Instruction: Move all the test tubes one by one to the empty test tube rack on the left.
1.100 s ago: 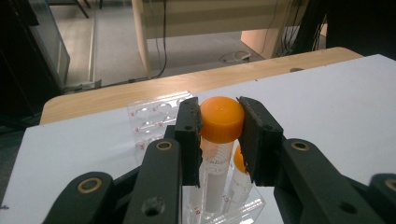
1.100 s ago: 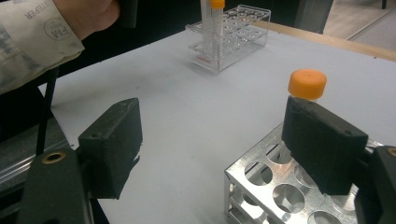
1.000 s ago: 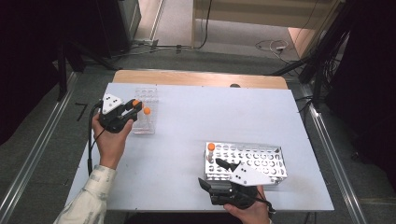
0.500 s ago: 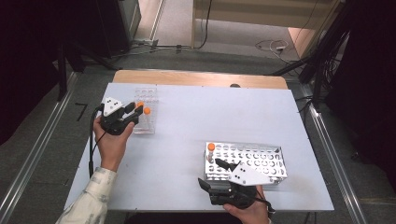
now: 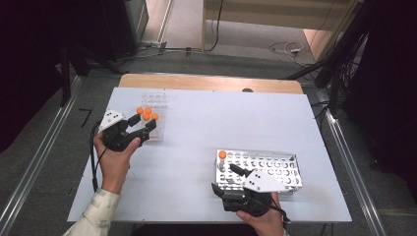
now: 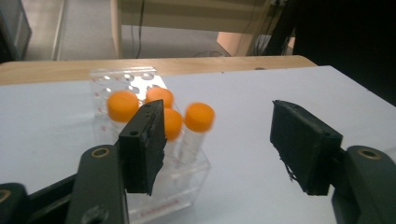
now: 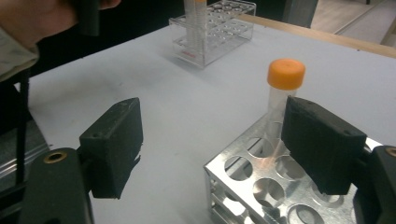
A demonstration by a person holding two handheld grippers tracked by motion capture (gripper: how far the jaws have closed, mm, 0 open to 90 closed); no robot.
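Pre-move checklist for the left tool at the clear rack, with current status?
1. Left tool jaws apart, nothing between: ok; they have just been opening.
2. Four orange-capped tubes seated in clear rack: ok.
3. Which tube the left tool lines up with: cannot tell.
4. Metal rack has free holes: ok.
5. One tube upright in its corner hole: ok.
6. Right tool open, clear of that tube: ok.

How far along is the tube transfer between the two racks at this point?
Early on. Done: one orange-capped tube stands in the metal rack. In hand: the left gripper, its jaws just opened with nothing between them, sits at the clear rack, beside four capped tubes there. The right gripper waits open by the metal rack. Left: likely those four tubes.
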